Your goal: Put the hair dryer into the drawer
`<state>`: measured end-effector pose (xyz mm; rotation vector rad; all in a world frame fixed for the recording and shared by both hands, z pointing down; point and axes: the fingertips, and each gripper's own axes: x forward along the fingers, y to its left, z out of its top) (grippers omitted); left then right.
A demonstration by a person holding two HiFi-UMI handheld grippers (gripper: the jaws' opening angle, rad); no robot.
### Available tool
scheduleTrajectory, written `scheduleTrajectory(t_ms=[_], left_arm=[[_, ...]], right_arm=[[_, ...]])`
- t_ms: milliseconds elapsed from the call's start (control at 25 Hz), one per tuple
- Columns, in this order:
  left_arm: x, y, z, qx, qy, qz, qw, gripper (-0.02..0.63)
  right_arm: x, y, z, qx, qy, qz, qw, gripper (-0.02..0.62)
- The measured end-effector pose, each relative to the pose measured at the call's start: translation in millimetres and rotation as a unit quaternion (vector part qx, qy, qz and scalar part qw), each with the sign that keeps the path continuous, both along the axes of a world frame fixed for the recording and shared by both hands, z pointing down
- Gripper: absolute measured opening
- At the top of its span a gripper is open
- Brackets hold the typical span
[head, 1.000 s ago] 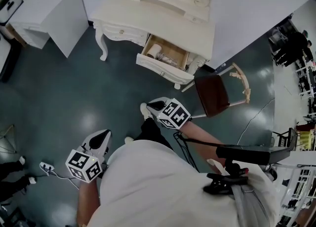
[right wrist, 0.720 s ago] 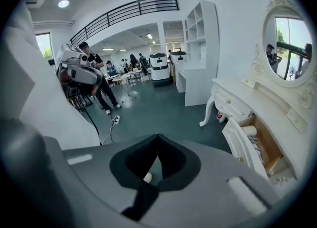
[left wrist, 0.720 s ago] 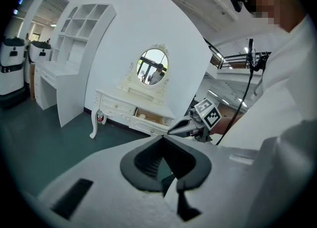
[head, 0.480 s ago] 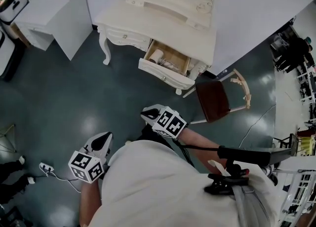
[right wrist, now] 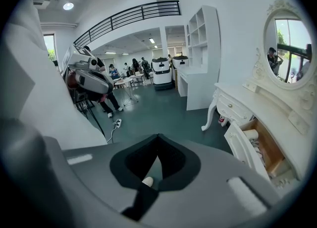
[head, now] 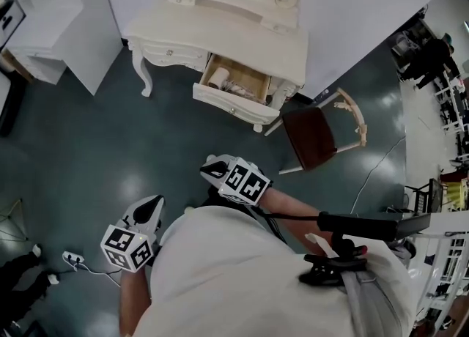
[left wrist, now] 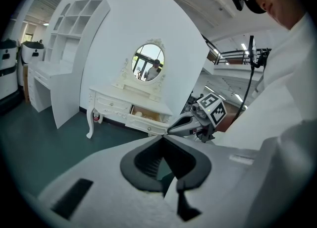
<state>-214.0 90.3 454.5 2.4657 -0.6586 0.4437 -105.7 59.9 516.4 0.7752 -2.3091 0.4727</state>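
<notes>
The cream dressing table (head: 220, 31) stands at the top of the head view, and its right drawer (head: 234, 101) is pulled open. Inside lie a pale roll-shaped thing (head: 215, 77) and other small items; I cannot make out the hair dryer among them. My right gripper (head: 207, 169) hangs over the floor in front of the drawer, shut and empty. My left gripper (head: 155, 201) is lower left beside my body, also shut with nothing in it. In the left gripper view the jaws (left wrist: 161, 138) meet, and the right gripper (left wrist: 174, 128) shows ahead of the drawer (left wrist: 146, 122). The right gripper view has the drawer (right wrist: 257, 145) at its right.
A wooden chair with a dark red seat (head: 311, 136) stands right of the drawer. White shelving and a desk (head: 62, 24) are at the left. A power strip with a cable (head: 72, 258) lies on the teal floor by a person's feet (head: 22, 273).
The head view has swung, so the table sits further left. My right gripper has drifted a little left and down in the picture. The left gripper has kept its place.
</notes>
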Motion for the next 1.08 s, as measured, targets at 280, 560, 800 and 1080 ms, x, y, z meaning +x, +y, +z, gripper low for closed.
scheduleTrajectory(t_ms=[280,560,800,1080], left_arm=[[3,-4,5,-0.01,-0.003,0.004,0.9999,-0.005],[8,-12,12,-0.02,-0.005,0.009,0.9997,-0.005],[17,-23,14,-0.025,-0.011,0.016,0.9995,-0.005],[34,-49,21,-0.034,-0.015,0.025,0.999,-0.005]], right_arm=[[2,-2,4,-0.004,0.003,-0.001,1.0,-0.002],[3,-8,13,-0.007,0.003,-0.006,1.0,-0.002],[11,-16,12,-0.008,0.006,-0.007,1.0,-0.002],[40,-37,23,-0.014,0.013,0.009,1.0,-0.002]])
